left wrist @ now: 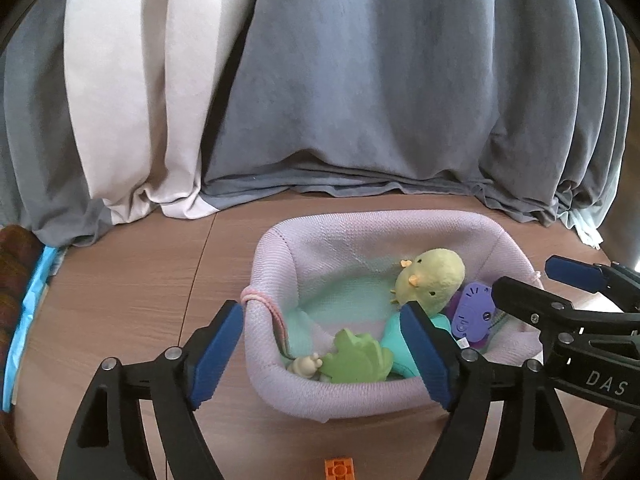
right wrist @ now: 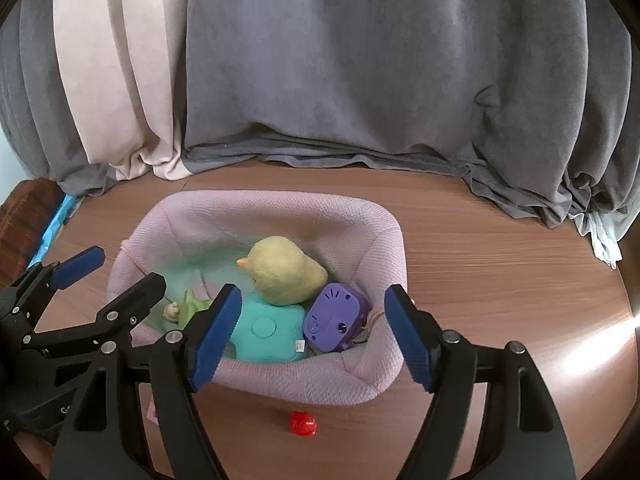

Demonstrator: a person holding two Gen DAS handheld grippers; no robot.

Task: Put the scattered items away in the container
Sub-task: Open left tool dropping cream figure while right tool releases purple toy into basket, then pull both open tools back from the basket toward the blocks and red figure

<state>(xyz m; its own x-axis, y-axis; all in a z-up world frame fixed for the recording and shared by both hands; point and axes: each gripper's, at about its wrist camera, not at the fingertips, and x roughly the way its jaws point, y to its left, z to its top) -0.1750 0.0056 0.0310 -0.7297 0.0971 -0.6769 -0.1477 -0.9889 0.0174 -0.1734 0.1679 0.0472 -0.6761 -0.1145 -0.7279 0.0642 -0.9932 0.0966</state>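
A soft pink knitted basket [left wrist: 400,228] [right wrist: 372,376] stands on the wooden table. It holds a yellow-green plush chick [left wrist: 432,276] [right wrist: 286,270] with a teal body [right wrist: 264,332], a purple toy [left wrist: 472,314] [right wrist: 334,316], a green leaf-shaped toy [left wrist: 356,356] [right wrist: 192,304] and a small beige figure [left wrist: 306,366] [right wrist: 172,311]. My left gripper [left wrist: 324,354] is open and empty over the basket's near left rim. My right gripper [right wrist: 310,336] is open and empty over the near right rim. An orange brick [left wrist: 340,469] and a red ball [right wrist: 304,424] lie on the table in front of the basket.
Grey and cream curtains [left wrist: 360,80] hang behind the table and pool on its far edge. A blue packet and a brown cloth [left wrist: 20,292] sit at the table's left edge. A pink scrap [right wrist: 151,414] lies near the basket's front left.
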